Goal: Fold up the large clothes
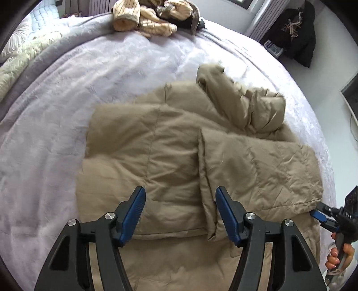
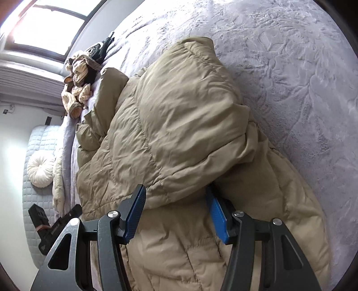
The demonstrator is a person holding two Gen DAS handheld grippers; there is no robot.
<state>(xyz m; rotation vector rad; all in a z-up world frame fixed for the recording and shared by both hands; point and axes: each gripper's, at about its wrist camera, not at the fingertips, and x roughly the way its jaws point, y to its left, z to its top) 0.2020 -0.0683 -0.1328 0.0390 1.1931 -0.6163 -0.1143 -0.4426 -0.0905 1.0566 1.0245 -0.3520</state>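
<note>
The left gripper (image 1: 179, 215) hangs with jaws apart over the jacket (image 1: 170, 143) near the bed's (image 1: 56, 125) edge; the right gripper (image 2: 176, 215), jaws also apart, straddles the folded flap; the next move, I judge, is to pinch it and fold again.

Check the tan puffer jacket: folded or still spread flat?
Partly folded. The tan puffer jacket has one panel doubled over its body, and a sleeve lies bunched on top.

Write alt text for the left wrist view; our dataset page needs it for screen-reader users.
An open left gripper hovers over a tan puffer jacket, partly folded on a lavender blanket. The right gripper meets the jacket's right edge; striped cream clothes lie at the far side.
</note>
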